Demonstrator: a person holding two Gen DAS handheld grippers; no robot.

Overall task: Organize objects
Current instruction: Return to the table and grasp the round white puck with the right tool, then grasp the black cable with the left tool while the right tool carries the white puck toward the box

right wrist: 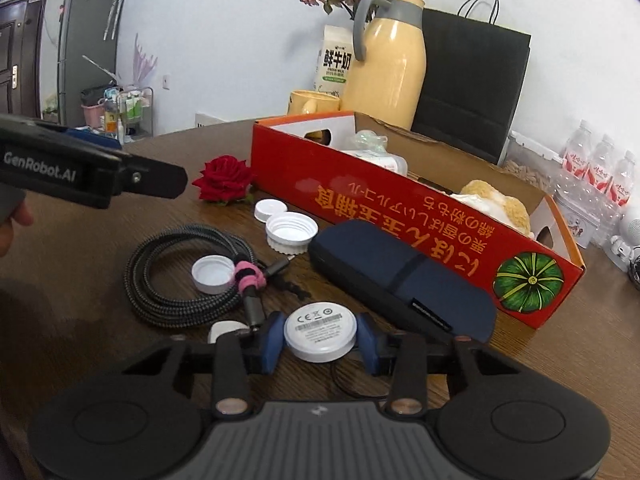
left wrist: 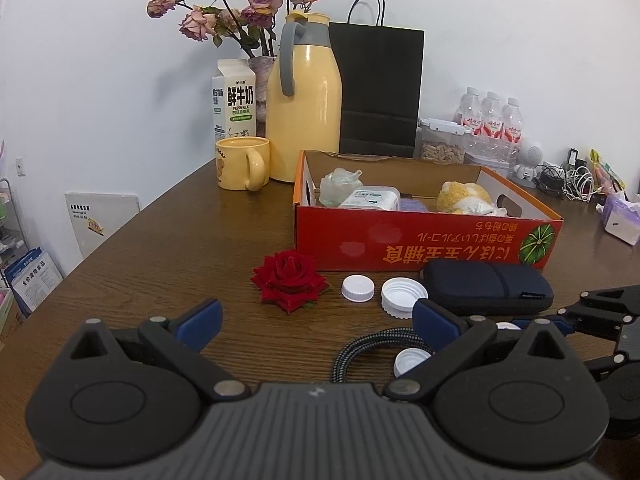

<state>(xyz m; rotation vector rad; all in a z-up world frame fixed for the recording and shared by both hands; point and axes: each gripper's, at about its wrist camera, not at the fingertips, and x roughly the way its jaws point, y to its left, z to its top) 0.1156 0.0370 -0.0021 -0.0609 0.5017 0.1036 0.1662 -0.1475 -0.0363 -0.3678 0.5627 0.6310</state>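
Note:
My right gripper is shut on a white round disc with a thin cord, its blue pads touching both sides just above the brown table. A braided cable coil with a white cap inside it lies to the left. Two more white caps, a red rose and a dark blue case lie in front of the red cardboard box. My left gripper stands open and empty, short of the rose.
Behind the box stand a yellow thermos jug, a yellow mug, a milk carton, a black paper bag, a seed container and water bottles. The box holds wipes and soft items. Chargers and tissues clutter the far right.

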